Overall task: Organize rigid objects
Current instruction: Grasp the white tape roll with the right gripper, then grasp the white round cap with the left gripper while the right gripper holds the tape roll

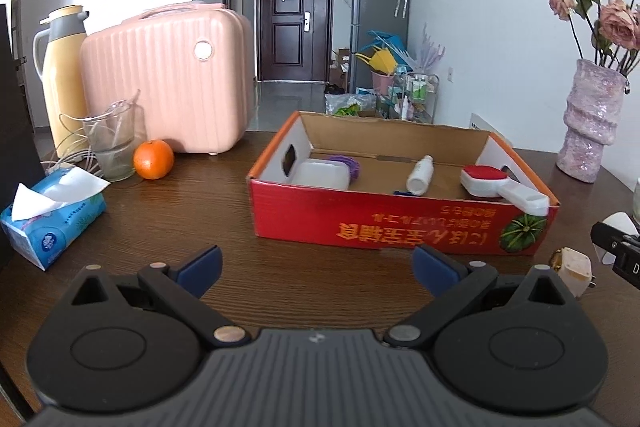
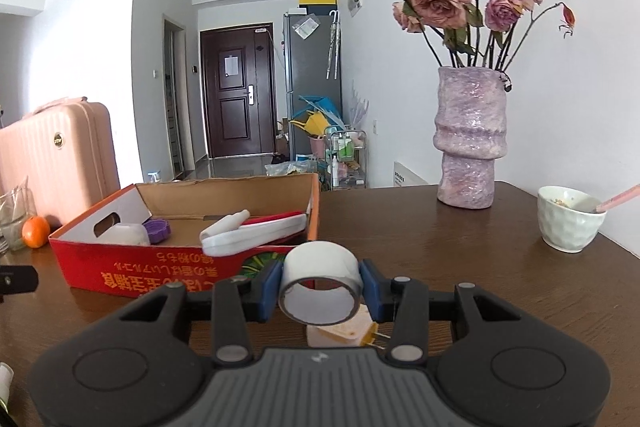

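Observation:
My right gripper (image 2: 320, 287) is shut on a grey tape roll (image 2: 320, 281), lifted just above the table near the front right corner of the red cardboard box (image 2: 160, 267). Under the roll lies a white plug adapter (image 2: 340, 333), also seen in the left wrist view as the plug adapter (image 1: 574, 269). My left gripper (image 1: 316, 265) hangs open and empty in front of the red cardboard box (image 1: 380, 223). Inside the box are a white container (image 1: 320, 175), a purple item (image 1: 348, 165), a white bottle (image 1: 419, 175) and a red-and-white brush (image 1: 500, 187).
A pink suitcase (image 1: 168, 79), yellow thermos (image 1: 60, 75), glass jar (image 1: 112, 143), orange (image 1: 153, 159) and tissue pack (image 1: 52, 219) stand at the left. A purple vase (image 2: 470, 139) with dried roses and a white bowl (image 2: 570, 219) stand at the right.

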### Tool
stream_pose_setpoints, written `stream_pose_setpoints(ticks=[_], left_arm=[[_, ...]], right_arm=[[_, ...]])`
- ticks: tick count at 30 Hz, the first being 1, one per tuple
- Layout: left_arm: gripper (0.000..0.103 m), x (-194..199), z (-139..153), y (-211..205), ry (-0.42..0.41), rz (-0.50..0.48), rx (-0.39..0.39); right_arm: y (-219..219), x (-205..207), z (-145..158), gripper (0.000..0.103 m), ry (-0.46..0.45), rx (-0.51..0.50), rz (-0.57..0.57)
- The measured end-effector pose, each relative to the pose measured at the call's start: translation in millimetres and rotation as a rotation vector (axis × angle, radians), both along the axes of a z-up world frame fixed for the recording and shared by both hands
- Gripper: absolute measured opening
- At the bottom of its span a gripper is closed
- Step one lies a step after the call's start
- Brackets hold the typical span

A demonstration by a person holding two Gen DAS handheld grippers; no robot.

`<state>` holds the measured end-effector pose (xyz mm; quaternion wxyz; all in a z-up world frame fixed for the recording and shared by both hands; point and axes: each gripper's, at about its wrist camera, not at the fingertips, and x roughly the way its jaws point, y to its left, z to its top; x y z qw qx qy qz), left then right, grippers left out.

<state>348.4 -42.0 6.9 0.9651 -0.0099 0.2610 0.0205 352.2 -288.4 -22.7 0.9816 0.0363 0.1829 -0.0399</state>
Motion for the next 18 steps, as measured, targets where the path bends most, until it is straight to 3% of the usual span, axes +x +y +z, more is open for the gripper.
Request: stream_pose_setpoints(ticks=[18], left_arm=[[0.103, 44, -23, -82, 0.119, -0.065, 0.077]], right_arm=[[-41, 3, -2, 0.042, 0.007, 0.017, -0.026]])
